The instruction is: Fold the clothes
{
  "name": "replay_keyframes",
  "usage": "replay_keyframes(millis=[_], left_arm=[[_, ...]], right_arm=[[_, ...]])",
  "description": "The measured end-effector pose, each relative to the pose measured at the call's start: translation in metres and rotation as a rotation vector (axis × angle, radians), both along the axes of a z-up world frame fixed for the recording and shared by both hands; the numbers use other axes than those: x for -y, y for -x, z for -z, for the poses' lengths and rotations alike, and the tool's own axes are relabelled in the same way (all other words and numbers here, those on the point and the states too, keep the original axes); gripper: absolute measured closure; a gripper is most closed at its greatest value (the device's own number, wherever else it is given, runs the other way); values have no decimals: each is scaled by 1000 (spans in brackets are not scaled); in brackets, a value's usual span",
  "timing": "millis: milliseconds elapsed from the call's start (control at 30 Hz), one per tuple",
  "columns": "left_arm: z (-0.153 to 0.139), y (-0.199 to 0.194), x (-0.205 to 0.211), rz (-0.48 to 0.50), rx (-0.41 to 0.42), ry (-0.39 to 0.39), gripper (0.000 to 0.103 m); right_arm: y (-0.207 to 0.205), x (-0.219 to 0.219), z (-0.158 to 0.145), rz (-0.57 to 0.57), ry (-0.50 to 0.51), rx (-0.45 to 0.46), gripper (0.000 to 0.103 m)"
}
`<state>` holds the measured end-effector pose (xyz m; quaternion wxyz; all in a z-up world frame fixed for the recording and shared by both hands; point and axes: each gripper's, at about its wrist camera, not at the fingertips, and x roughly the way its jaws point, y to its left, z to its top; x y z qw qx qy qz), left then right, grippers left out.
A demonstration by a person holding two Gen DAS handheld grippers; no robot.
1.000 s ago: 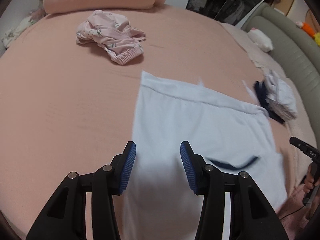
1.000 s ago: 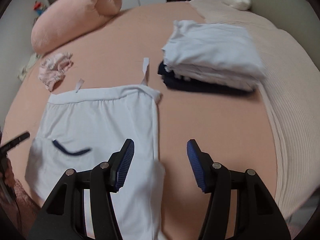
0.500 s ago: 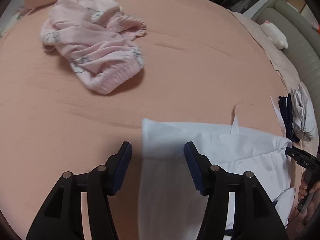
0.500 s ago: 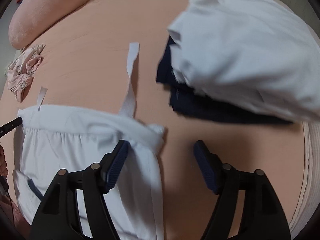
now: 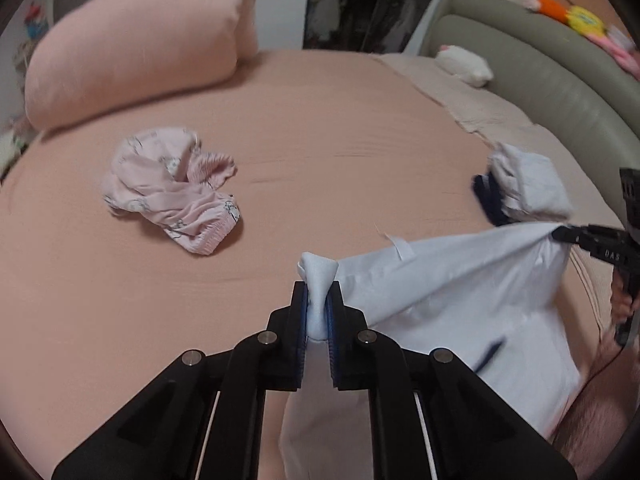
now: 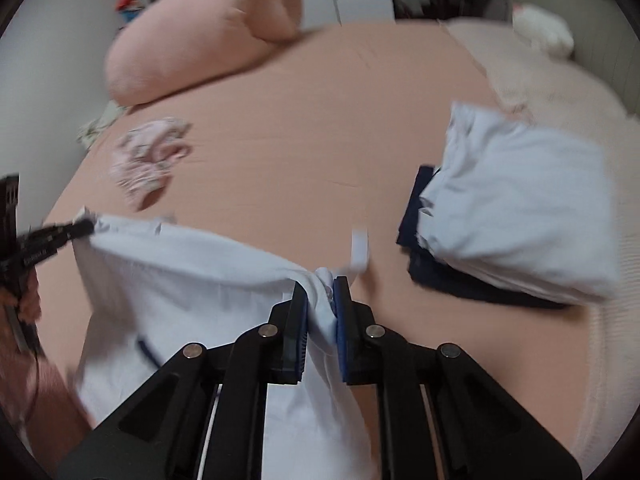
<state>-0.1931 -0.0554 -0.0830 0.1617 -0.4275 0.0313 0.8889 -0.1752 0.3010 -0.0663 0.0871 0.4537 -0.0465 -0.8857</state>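
Note:
A pair of pale blue shorts with a dark pocket trim hangs stretched above the pink bed. My left gripper is shut on one corner of its waistband. My right gripper is shut on the other corner; it also shows at the right edge of the left wrist view. The shorts sag between the two grippers and drape toward me. White drawstring ends dangle from the waistband.
A crumpled pink garment lies on the pink sheet to the left. A stack of folded white and navy clothes sits at the right. A pink bolster pillow lies at the back; a grey padded headboard curves along the right.
Both grippers were open over the waistband corners lying flat; now both have shut on the corners and lifted the shorts off the bed.

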Motion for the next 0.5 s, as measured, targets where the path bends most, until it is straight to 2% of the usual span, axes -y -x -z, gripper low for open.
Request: replay_keyframes(millis=[67, 133, 233, 333, 367, 433, 500], left_arm=[[-5, -33, 4, 20, -8, 11, 94], [0, -63, 8, 28, 2, 25, 94], [28, -104, 11, 24, 99, 47, 93], [61, -115, 18, -23, 240, 103, 89], [66, -117, 21, -45, 265, 114, 88], [53, -124, 24, -73, 222, 89, 88], [31, -131, 20, -79, 149, 50, 86]], right_arm=[[-34, 4, -8, -15, -23, -26, 92], [-75, 8, -4, -15, -44, -23, 92], [-116, 5, 24, 0, -65, 46, 89], [-138, 5, 65, 26, -41, 181, 86], [-143, 3, 70, 33, -32, 201, 84], [-155, -2, 68, 53, -6, 199, 75], [-166, -10, 53, 81, 30, 157, 67]])
